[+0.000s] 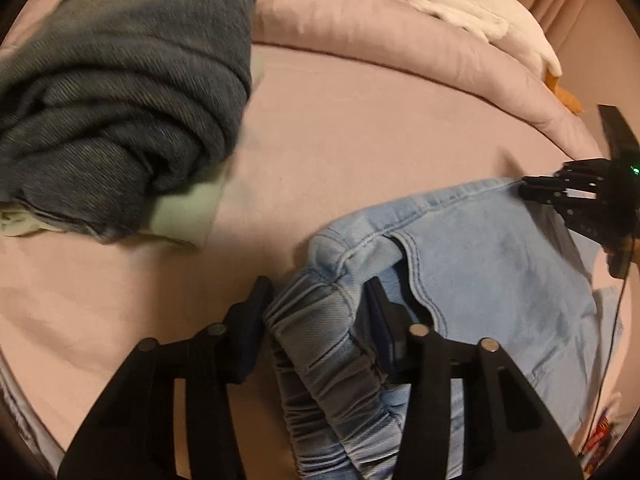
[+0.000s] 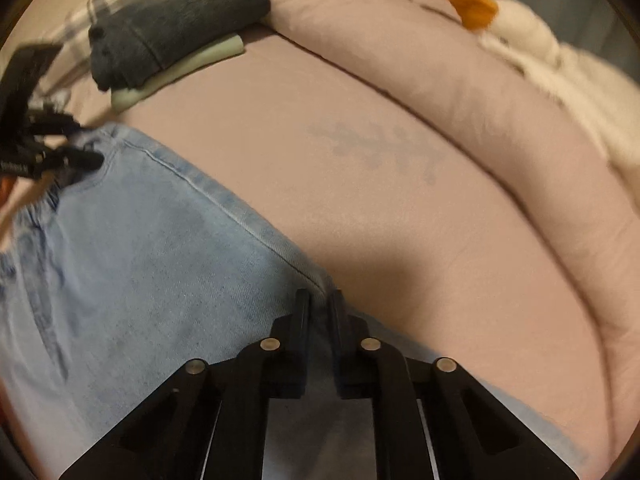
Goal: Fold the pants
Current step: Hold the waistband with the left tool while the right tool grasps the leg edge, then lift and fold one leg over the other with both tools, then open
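Pale blue denim pants (image 1: 480,248) lie on the pink bed (image 1: 360,128), lower right of the left view. Left claw (image 1: 316,312) pinches the gathered waistband. Right claw (image 2: 320,300), nearly closed, nips the seam edge. Upper left, seemingly folded dark jeans (image 1: 120,100) sit blurred.

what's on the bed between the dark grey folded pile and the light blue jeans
Nothing: only bare pink sheet lies between the dark grey folded pile and the light blue denim jeans, clearest in the right wrist view.
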Available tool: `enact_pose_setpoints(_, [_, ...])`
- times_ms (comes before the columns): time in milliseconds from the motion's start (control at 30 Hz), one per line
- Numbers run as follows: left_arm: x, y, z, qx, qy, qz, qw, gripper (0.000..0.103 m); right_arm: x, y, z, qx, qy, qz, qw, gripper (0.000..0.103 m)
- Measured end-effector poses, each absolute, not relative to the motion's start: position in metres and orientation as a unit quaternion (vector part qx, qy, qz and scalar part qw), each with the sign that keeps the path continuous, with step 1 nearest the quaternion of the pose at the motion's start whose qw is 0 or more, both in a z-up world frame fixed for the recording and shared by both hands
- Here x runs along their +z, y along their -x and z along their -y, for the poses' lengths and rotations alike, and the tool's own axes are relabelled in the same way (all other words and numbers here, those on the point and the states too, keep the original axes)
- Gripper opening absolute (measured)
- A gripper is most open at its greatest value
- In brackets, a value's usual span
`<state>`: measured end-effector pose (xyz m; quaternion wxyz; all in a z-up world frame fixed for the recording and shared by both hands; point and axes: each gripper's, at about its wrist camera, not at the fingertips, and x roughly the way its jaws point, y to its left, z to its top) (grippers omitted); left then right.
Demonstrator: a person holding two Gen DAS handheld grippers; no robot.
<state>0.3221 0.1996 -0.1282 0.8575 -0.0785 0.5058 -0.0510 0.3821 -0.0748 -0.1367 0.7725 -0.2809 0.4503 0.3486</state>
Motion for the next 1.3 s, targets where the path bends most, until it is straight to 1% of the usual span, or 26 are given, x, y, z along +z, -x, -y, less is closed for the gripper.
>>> enact_pose_setpoints(100, [-0.12,-0.327,-0.195,-0.02,0.058,-0.478,0.876,0.044,-0.125,-0.38,0.072,0.319,0.292,-0.421,0.797,0.006])
enact_pose_setpoints(133, [-0.124,-0.329,-0.194,-0.015,0.051,-0.475,0.878,0.05,-0.124,-0.382,0.074,0.312,0.283,-0.421,0.803,0.006])
enact_pose_setpoints(167, [-0.132,-0.332,-0.193,-0.007,0.042,-0.488,0.872,0.062,-0.13,-0.385,0.074,0.308,0.277,-0.434,0.8,0.006])
enact_pose_setpoints(200, [-0.146,-0.337,-0.192,0.005,0.031,-0.517,0.856,0.066,-0.14,-0.388,0.075,0.303,0.277,-0.45,0.793,0.011])
enact_pose_setpoints(267, [-0.145,-0.336,-0.192,0.0,0.034,-0.514,0.857,0.068,-0.147,-0.385,0.074,0.3,0.277,-0.457,0.79,0.014])
enact_pose_setpoints(300, [-0.14,-0.335,-0.193,-0.005,0.041,-0.515,0.857,0.07,-0.141,-0.383,0.077,0.304,0.271,-0.456,0.791,0.019])
enact_pose_setpoints(333, [-0.135,-0.333,-0.196,-0.015,0.051,-0.515,0.855,0.079,-0.133,-0.381,0.082,0.322,0.252,-0.461,0.788,0.026])
enact_pose_setpoints(367, [-0.13,-0.331,-0.197,-0.03,0.058,-0.509,0.858,0.087,-0.124,-0.379,0.09,0.345,0.237,-0.463,0.781,0.046])
enact_pose_setpoints(400, [-0.124,-0.329,-0.198,-0.036,0.058,-0.496,0.866,0.09,-0.117,-0.378,0.094,0.35,0.239,-0.458,0.781,0.063])
enact_pose_setpoints(433, [-0.122,-0.33,-0.199,-0.031,0.053,-0.492,0.869,0.091,-0.113,-0.377,0.1,0.335,0.254,-0.449,0.788,0.066])
enact_pose_setpoints(467, [-0.122,-0.334,-0.2,-0.026,0.048,-0.491,0.87,0.091,-0.111,-0.379,0.106,0.32,0.263,-0.448,0.792,0.066])
enact_pose_setpoints(533, [-0.132,-0.346,-0.199,-0.029,0.058,-0.504,0.861,0.091,-0.117,-0.39,0.118,0.319,0.23,-0.479,0.784,0.066])
enact_pose_setpoints(600, [-0.149,-0.361,-0.189,-0.04,0.055,-0.533,0.843,0.085,-0.131,-0.394,0.122,0.332,0.21,-0.511,0.765,0.066])
enact_pose_setpoints(633, [-0.156,-0.367,-0.183,-0.033,0.041,-0.544,0.838,0.085,-0.144,-0.398,0.123,0.321,0.225,-0.525,0.755,0.066])
enact_pose_setpoints(667, [-0.157,-0.372,-0.178,-0.033,0.028,-0.543,0.838,0.085,-0.154,-0.4,0.125,0.321,0.226,-0.532,0.75,0.071])
enact_pose_setpoints(700, [-0.156,-0.374,-0.173,-0.039,0.017,-0.539,0.841,0.083,-0.154,-0.399,0.128,0.326,0.217,-0.525,0.756,0.072])
enact_pose_setpoints(733, [-0.156,-0.375,-0.171,-0.046,0.017,-0.542,0.839,0.073,-0.154,-0.398,0.131,0.331,0.21,-0.526,0.754,0.072])
enact_pose_setpoints(767, [-0.155,-0.376,-0.168,-0.054,0.018,-0.544,0.837,0.058,-0.155,-0.396,0.134,0.329,0.205,-0.532,0.753,0.071])
enact_pose_setpoints(833, [-0.15,-0.375,-0.158,-0.058,-0.004,-0.545,0.836,0.045,-0.152,-0.385,0.126,0.328,0.223,-0.53,0.749,0.054])
enact_pose_setpoints(867, [-0.148,-0.38,-0.156,-0.056,-0.011,-0.545,0.837,0.041,-0.148,-0.377,0.121,0.333,0.24,-0.52,0.749,0.032])
enact_pose_setpoints(900, [-0.146,-0.378,-0.151,-0.05,-0.022,-0.541,0.839,0.04,-0.144,-0.362,0.116,0.337,0.263,-0.504,0.75,0.019])
enact_pose_setpoints(933, [-0.143,-0.376,-0.145,-0.04,-0.034,-0.535,0.843,0.038,-0.141,-0.349,0.113,0.332,0.288,-0.486,0.755,0.017])
enact_pose_setpoints(967, [-0.14,-0.374,-0.141,-0.033,-0.041,-0.531,0.846,0.035,-0.139,-0.339,0.113,0.325,0.303,-0.477,0.759,0.012])
enact_pose_setpoints(1000, [-0.135,-0.37,-0.134,-0.021,-0.055,-0.521,0.851,0.034,-0.137,-0.33,0.113,0.32,0.312,-0.467,0.763,0.011])
enact_pose_setpoints(1200, [-0.098,-0.331,-0.104,0.009,-0.138,-0.464,0.875,0.031,-0.089,-0.282,0.127,0.268,0.327,-0.399,0.814,0.009])
enact_pose_setpoints(1300, [-0.077,-0.299,-0.105,0.015,-0.154,-0.427,0.891,0.03,-0.054,-0.249,0.128,0.24,0.347,-0.351,0.836,0.009])
